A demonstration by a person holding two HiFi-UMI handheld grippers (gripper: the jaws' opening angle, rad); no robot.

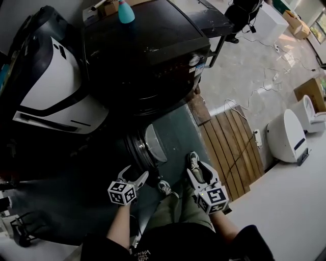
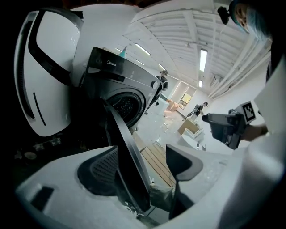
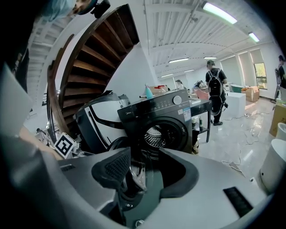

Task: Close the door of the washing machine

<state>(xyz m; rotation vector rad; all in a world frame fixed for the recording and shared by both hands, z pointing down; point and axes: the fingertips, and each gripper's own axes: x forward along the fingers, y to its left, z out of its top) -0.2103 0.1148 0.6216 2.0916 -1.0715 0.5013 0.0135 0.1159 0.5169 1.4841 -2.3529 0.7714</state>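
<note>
The black front-loading washing machine (image 1: 147, 51) stands ahead with its drum (image 3: 154, 136) exposed. Its round door (image 1: 150, 145) hangs open, swung out toward me. In the left gripper view the door's rim (image 2: 129, 165) runs edge-on between the jaws, close to the left pad. My left gripper (image 1: 136, 174) (image 2: 145, 167) is open around that rim, and no grip shows. My right gripper (image 1: 199, 171) (image 3: 145, 172) is open to the right of the door, above my shoe (image 1: 194, 160), and it points at the machine's front with nothing held.
A white-and-black shell (image 1: 51, 86) leans left of the machine. A teal bottle (image 1: 126, 12) stands on top of it. A wooden pallet (image 1: 232, 148), a white pod (image 1: 285, 135) and loose cables (image 1: 265, 84) lie to the right. A person (image 3: 216, 85) walks far behind.
</note>
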